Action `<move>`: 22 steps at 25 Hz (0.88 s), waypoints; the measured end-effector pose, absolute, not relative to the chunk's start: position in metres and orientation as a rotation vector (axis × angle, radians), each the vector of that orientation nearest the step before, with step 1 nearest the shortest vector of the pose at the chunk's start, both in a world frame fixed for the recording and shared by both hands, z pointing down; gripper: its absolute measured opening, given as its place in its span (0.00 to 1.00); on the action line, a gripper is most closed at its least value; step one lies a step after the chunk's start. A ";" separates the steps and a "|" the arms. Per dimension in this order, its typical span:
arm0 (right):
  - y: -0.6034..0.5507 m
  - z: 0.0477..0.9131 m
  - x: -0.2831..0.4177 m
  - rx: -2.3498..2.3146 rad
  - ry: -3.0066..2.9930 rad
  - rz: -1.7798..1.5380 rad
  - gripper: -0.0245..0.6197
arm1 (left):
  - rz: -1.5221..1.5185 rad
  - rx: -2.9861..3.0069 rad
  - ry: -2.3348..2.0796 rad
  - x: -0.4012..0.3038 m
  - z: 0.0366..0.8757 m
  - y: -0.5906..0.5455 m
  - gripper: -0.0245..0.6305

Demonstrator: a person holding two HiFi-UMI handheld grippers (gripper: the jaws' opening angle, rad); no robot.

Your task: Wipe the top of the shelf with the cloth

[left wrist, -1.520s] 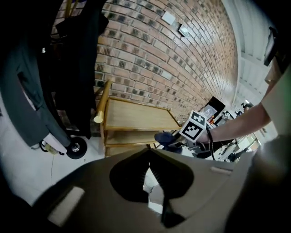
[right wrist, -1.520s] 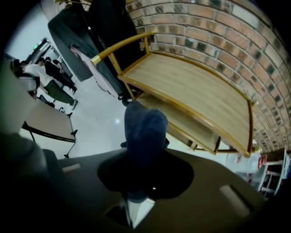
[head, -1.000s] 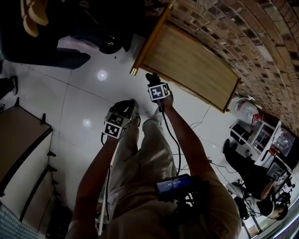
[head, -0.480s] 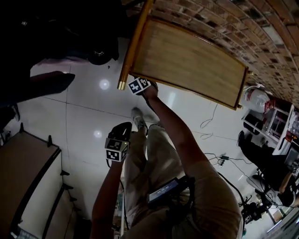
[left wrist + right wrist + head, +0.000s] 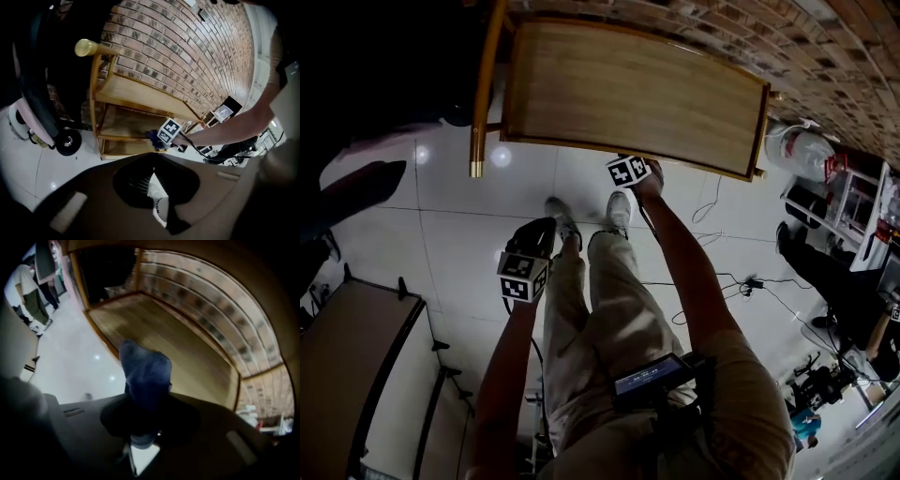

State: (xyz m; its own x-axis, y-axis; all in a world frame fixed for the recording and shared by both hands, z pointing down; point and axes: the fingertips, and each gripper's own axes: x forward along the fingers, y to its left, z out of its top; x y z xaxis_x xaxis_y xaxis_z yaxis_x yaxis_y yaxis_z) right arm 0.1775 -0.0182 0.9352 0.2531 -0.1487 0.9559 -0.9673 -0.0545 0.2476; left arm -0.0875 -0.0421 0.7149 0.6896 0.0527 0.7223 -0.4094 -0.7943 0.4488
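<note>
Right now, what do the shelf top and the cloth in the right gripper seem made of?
Shelf top: looks like wood, pale and matt, with straight grain lines showing. Cloth: soft blue fabric, fuzzy and bunched; possibly microfibre.

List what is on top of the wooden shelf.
The shelf top looks bare. Only the blue cloth, clamped in the right gripper, sits at its front edge. Contact is unclear, and the wood beneath the cloth is hidden.
</note>
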 end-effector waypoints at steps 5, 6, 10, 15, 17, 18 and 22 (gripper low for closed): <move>0.121 0.950 0.295 1.488 -0.862 1.047 0.19 | 1.029 2.337 -0.199 -0.043 0.709 -0.023 0.04; 0.139 0.950 0.310 1.487 -0.841 1.049 0.19 | 1.033 2.339 -0.187 -0.036 0.709 -0.018 0.04; 0.171 0.947 0.346 1.515 -0.807 0.996 0.19 | 1.063 2.338 -0.153 -0.020 0.714 0.002 0.04; 0.184 0.952 0.356 1.514 -0.807 1.017 0.19 | 1.121 2.333 -0.155 -0.007 0.717 0.016 0.04; 0.189 0.945 0.355 1.510 -0.782 1.059 0.19 | 1.134 2.343 -0.165 -0.002 0.711 0.020 0.04; 0.192 0.943 0.352 1.505 -0.778 1.093 0.19 | 1.133 2.348 -0.170 0.001 0.706 0.021 0.04; 0.191 0.920 0.316 1.495 -0.863 1.200 0.19 | 1.114 2.364 -0.179 0.015 0.687 0.028 0.04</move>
State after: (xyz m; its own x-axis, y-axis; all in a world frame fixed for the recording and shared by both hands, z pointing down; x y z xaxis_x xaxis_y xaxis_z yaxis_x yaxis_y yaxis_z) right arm 0.3157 0.1908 0.9198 0.2551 0.0523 0.9655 -0.9320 -0.2527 0.2599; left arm 0.0154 0.0284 0.6873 0.6537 0.0973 0.7505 -0.3270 -0.8580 0.3961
